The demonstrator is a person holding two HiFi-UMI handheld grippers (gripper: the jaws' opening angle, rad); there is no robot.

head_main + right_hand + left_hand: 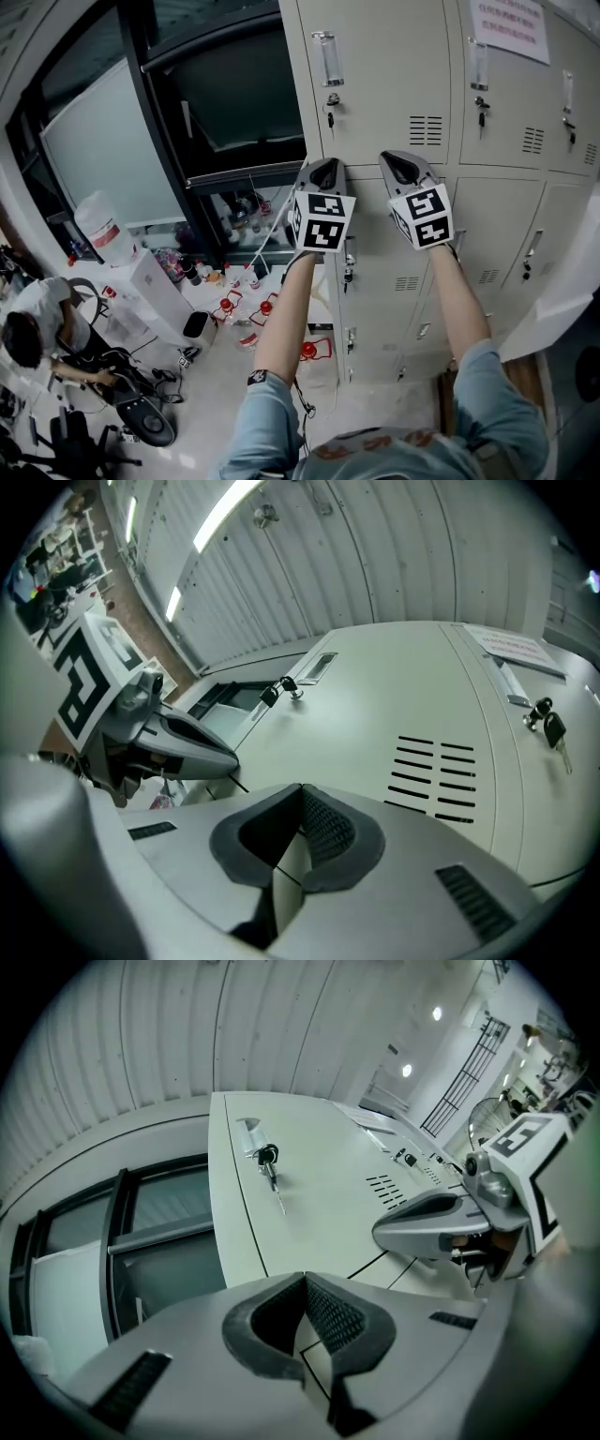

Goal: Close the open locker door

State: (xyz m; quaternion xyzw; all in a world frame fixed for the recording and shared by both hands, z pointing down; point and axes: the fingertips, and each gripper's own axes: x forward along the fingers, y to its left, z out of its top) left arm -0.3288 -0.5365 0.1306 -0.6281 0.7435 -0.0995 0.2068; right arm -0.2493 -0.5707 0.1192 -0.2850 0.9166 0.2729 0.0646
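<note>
A bank of pale grey lockers fills the upper right of the head view. At the far right a white door panel swings out from the lower row toward me. Both grippers are raised side by side against the closed doors in the middle. My left gripper is shut with nothing between its tips. My right gripper is also shut and empty, its tip near the seam under the vented door. Keys hang in the upper door's lock.
A paper notice is stuck on an upper locker. Left of the lockers are a dark window, a water jug and red-capped items on the floor. A person sits at lower left among cables.
</note>
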